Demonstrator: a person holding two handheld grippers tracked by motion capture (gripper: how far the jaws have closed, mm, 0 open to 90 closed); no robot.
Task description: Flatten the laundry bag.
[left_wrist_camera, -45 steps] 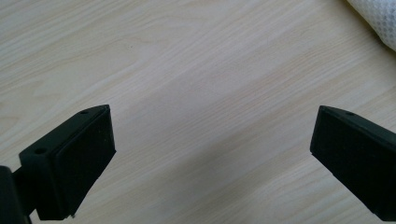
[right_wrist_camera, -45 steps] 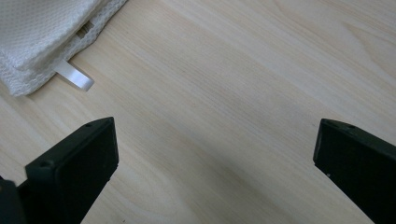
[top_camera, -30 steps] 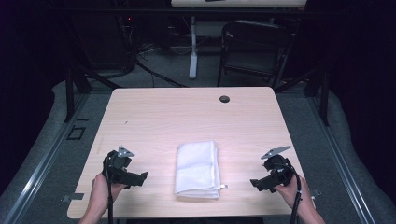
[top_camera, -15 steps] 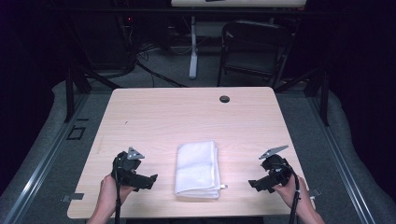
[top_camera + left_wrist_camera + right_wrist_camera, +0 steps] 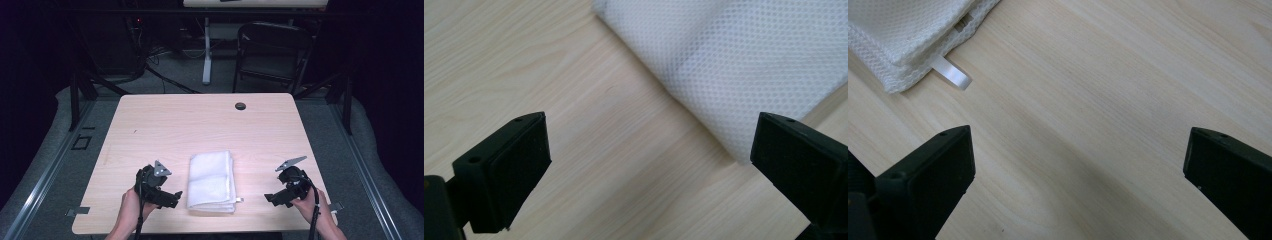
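A folded white mesh towel (image 5: 211, 181) lies flat near the table's front edge, with a small white tag (image 5: 239, 200) sticking out at its near right corner. My left gripper (image 5: 172, 197) sits just left of the towel, open, jaws pointing at its near left corner (image 5: 734, 150). The towel (image 5: 744, 55) fills the upper right of the left gripper view, between and beyond the jaws. My right gripper (image 5: 272, 198) rests open at the front right, a short way from the towel. In the right gripper view the towel corner (image 5: 903, 35) and tag (image 5: 952, 74) lie at upper left.
The light wood table (image 5: 200, 125) is bare apart from a small black round cap (image 5: 240, 106) near its far edge. A dark folding chair (image 5: 272, 50) and a table leg (image 5: 206, 50) stand on the floor beyond. Cables trail from both grippers.
My left gripper has moved right, from near the table's left front toward the towel's left edge. The right gripper has barely shifted. The towel lies as before.
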